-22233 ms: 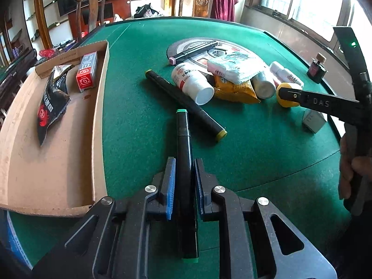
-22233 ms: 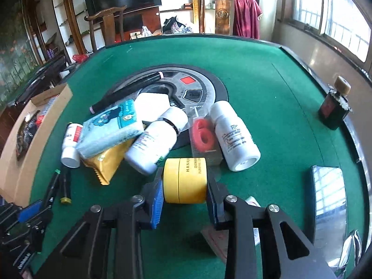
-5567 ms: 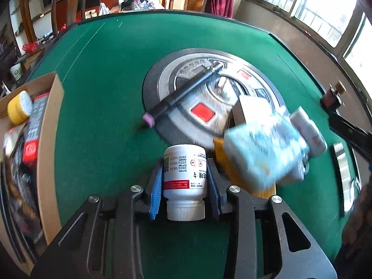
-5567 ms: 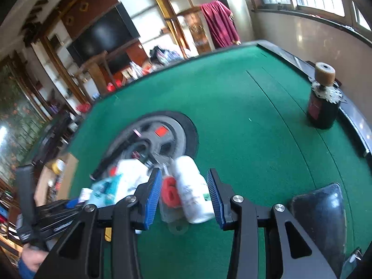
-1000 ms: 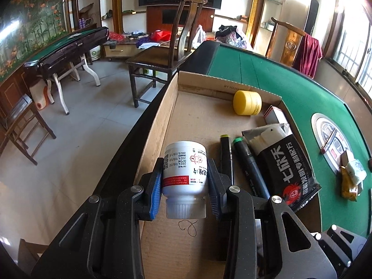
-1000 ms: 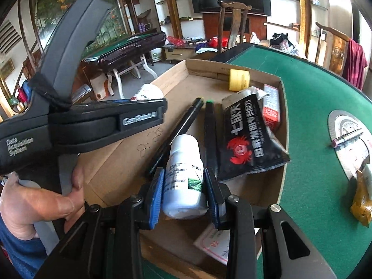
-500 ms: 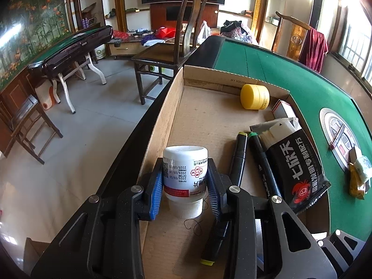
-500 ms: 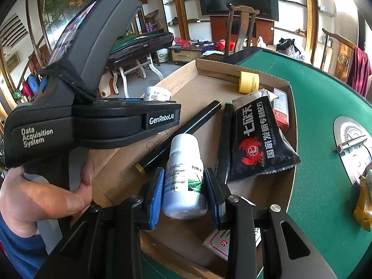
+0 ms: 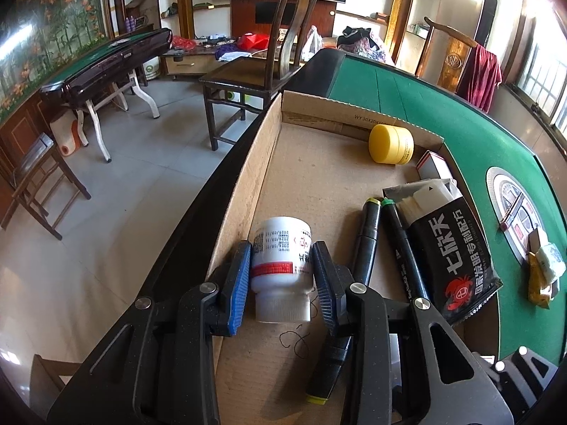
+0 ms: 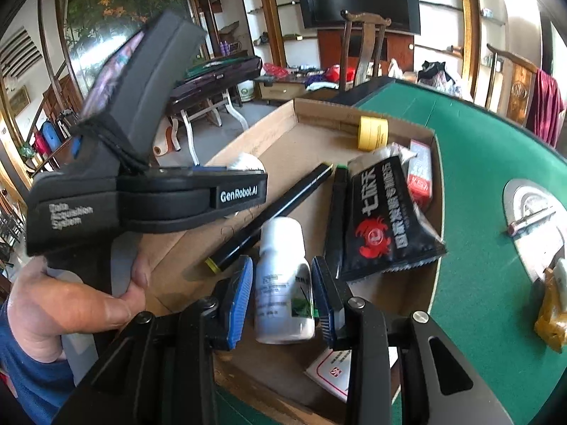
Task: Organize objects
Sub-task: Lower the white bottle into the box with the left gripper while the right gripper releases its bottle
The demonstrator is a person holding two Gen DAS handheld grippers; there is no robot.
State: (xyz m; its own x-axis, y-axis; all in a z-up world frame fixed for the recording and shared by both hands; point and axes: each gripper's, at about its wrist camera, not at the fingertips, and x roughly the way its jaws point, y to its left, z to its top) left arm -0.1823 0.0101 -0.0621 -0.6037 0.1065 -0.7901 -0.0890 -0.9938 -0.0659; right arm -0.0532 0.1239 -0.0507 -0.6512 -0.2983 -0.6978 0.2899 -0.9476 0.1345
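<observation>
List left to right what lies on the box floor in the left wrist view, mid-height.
White pill bottle between the left hand-held gripper pads → yellow-capped black marker → green-capped black marker → black snack packet.

Left gripper (image 9: pixel 281 279) over cardboard box (image 9: pixel 269 148); white pill bottle (image 9: pixel 281 265) lies between its jaws, small gaps either side. Two black markers (image 9: pixel 389 244) beside it, black snack packet (image 9: pixel 457 248), yellow jar (image 9: pixel 391 143) beyond.
</observation>
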